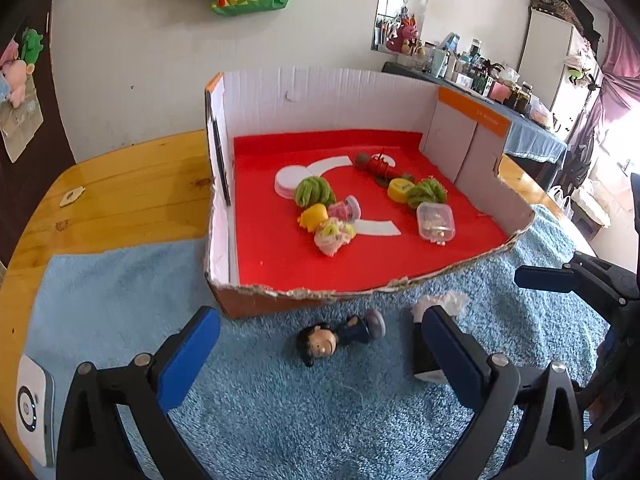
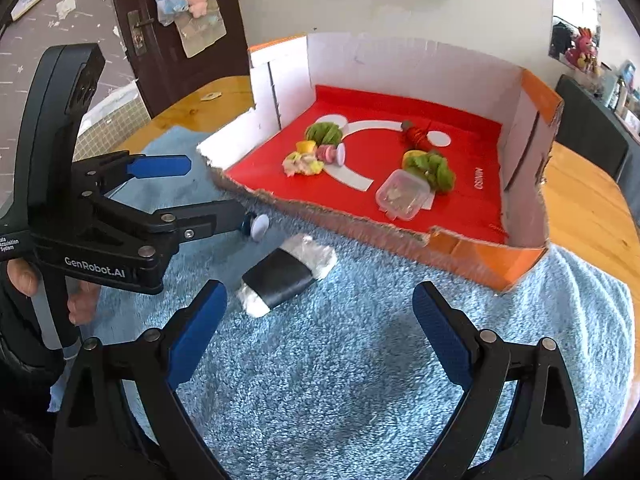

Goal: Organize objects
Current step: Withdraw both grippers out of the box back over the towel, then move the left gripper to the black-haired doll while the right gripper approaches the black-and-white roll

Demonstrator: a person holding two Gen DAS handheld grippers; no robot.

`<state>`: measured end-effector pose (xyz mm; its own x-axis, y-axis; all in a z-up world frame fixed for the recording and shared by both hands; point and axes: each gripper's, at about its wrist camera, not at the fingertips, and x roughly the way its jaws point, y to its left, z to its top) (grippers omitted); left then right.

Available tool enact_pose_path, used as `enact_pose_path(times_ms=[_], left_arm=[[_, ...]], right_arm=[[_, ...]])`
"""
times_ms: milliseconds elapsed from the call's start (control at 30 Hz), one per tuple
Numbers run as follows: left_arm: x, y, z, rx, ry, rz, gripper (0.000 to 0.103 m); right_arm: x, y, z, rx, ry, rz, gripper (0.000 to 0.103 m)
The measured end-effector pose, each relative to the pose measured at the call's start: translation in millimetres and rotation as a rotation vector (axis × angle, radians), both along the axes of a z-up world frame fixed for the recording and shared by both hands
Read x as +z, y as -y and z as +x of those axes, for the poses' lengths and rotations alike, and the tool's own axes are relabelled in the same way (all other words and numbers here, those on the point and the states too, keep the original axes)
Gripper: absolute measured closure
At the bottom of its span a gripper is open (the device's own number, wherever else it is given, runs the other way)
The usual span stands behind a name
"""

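A small dark-haired figurine (image 1: 340, 338) lies on its side on the blue mat (image 1: 280, 408), just in front of the box. My left gripper (image 1: 320, 316) stands open around it, pads clear of it on both sides. A black-and-white wrapped packet (image 2: 288, 276) lies on the mat; in the left wrist view my right finger half hides this packet (image 1: 436, 308). My right gripper (image 2: 320, 292) is open and holds nothing, with the packet just ahead of its left finger. The right wrist view shows the left gripper (image 2: 208, 192) from the side, with the figurine's round base (image 2: 260, 226) at its tip.
A low cardboard box (image 1: 304, 292) with a red lining holds green, yellow and pink toys and a clear plastic container (image 1: 435, 222). Its torn front rim (image 2: 320, 216) faces me. A white device (image 1: 34, 404) lies at the mat's left edge. Wooden table (image 1: 120, 192) surrounds the mat.
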<state>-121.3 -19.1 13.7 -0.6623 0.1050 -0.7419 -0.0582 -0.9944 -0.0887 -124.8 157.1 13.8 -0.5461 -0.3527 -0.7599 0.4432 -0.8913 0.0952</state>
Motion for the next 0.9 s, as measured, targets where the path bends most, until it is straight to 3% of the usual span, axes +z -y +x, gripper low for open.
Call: enact_pose_path(times_ms=[900], left_arm=[[-25,-4,-8,0.041,0.053,-0.022,0.0]], right_arm=[[-24,24,-20,0.116,0.011,0.094,0.008]])
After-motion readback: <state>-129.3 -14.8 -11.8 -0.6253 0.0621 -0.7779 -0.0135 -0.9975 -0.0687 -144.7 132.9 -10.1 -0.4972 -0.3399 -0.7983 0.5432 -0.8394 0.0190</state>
